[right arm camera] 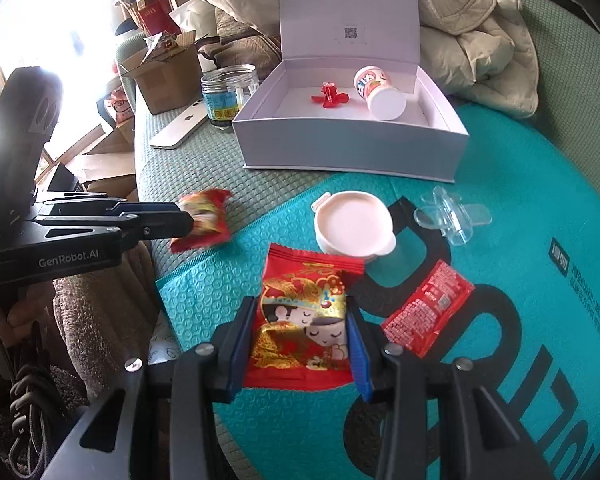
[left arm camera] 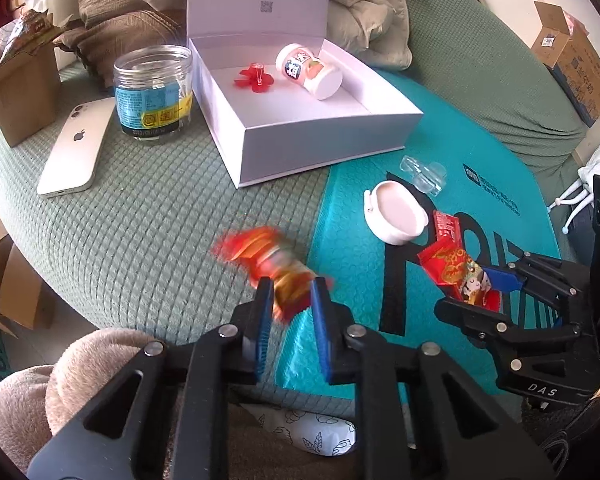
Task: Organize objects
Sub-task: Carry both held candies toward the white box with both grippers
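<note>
The left gripper point(left arm camera: 290, 296) had its blue fingers point(left arm camera: 260, 312) clamped on a small red candy pack point(left arm camera: 276, 264), which looked blurry and was held just above the green bed cover point(left arm camera: 140, 232). The right gripper point(right arm camera: 300, 344) had its fingers point(right arm camera: 242, 340) pressed on both sides of a bigger red snack bag point(right arm camera: 304, 320) with cartoon faces on it, over the teal bubble mailer point(right arm camera: 520, 184). Another red packet point(right arm camera: 428, 312) lay just beside that bag on the mailer. A white lid point(right arm camera: 354, 226) and a clear plastic piece point(right arm camera: 452, 216) lay near each other on the mailer too. Behind them stood an open white box point(right arm camera: 352, 140) with a red toy flower point(right arm camera: 329, 96) and a small tipped-over bottle point(right arm camera: 378, 92) inside. Left of the box were a clear jar point(left arm camera: 152, 88) and a white phone point(left arm camera: 76, 148).
</note>
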### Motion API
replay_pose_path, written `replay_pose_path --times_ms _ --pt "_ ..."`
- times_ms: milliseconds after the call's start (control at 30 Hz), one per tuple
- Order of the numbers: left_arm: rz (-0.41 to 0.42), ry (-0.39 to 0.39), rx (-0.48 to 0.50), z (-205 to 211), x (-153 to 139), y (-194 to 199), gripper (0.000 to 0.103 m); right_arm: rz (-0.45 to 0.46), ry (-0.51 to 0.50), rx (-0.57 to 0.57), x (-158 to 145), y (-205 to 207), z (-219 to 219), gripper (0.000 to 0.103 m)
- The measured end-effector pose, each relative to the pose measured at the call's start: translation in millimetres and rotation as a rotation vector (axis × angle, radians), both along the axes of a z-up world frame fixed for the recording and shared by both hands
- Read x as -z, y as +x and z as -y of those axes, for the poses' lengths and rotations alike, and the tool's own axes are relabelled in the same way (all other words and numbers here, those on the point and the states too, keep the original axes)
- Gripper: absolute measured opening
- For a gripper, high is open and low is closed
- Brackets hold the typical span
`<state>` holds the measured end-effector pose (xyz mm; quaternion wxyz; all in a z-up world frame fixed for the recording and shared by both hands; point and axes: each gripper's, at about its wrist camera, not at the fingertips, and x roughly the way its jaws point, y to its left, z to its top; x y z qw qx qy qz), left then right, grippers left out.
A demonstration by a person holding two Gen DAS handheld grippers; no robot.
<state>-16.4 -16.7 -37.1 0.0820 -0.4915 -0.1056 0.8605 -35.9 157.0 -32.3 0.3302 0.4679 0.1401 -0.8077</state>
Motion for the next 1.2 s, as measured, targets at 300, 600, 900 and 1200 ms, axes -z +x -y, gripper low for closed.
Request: replay_pose_path --times_ms 300,600,900,1200 --pt "0.005 0.008 -0.068 9.1 9.3 -3.1 0.026 0.023 0.008 0.012 5.8 5.6 -1.5 0.043" --pt "0.076 -0.014 -0.157 18.3 20.7 -13.8 0.069 0.041 -0.004 0.024 8.3 1.1 -3.3 0.043" --pt "0.084 0.003 -0.084 -0.5 31.6 -30.6 0.043 0.044 0.005 0.055 11.2 -6.9 -11.7 0.043" --pt "0.052 0.004 -0.01 -15.7 20.6 -32.8 0.024 0.017 -0.002 0.056 0.9 -14.1 -11.8 0.043"
